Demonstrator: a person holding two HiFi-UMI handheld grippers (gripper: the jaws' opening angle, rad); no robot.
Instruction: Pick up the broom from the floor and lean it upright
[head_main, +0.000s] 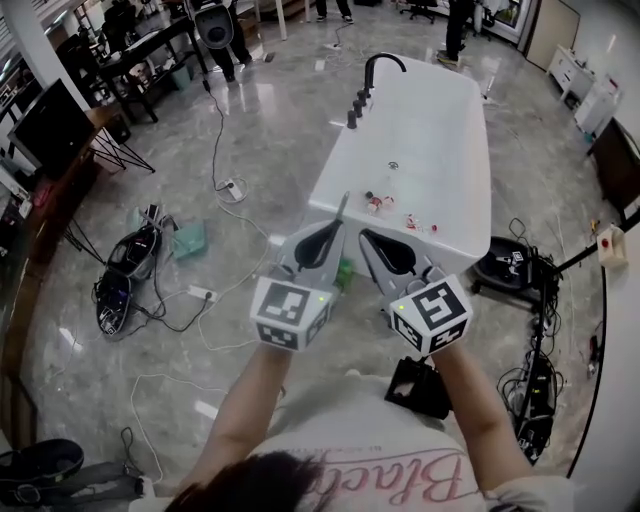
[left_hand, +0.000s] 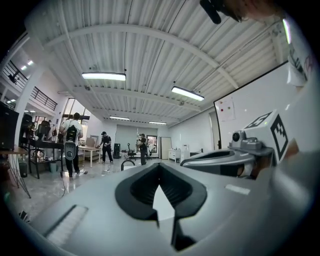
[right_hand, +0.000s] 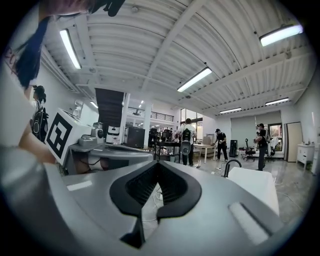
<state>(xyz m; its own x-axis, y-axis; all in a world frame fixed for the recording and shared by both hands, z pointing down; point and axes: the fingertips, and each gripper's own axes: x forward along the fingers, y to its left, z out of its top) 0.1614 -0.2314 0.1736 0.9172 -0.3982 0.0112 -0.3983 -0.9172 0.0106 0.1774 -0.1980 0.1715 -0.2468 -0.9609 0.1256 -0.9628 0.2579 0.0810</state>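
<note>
No broom shows in any view. My left gripper (head_main: 341, 205) and right gripper (head_main: 364, 234) are held side by side in front of the person's chest, pointing toward the near end of a white bathtub (head_main: 440, 140). Both are shut with nothing between the jaws. In the left gripper view the left gripper (left_hand: 159, 165) points level across the room, and the right gripper's marker cube (left_hand: 267, 131) shows beside it. The right gripper (right_hand: 159, 164) likewise looks out over the hall. A small green thing (head_main: 345, 273) lies on the floor between the two grippers, mostly hidden.
The bathtub carries a black faucet (head_main: 380, 62) and small red-white items (head_main: 378, 202). Cables and a power strip (head_main: 200, 293) run over the marble floor at left near a black bag (head_main: 125, 265). A black box (head_main: 420, 386) sits by the person's feet. People (left_hand: 71, 142) stand far off.
</note>
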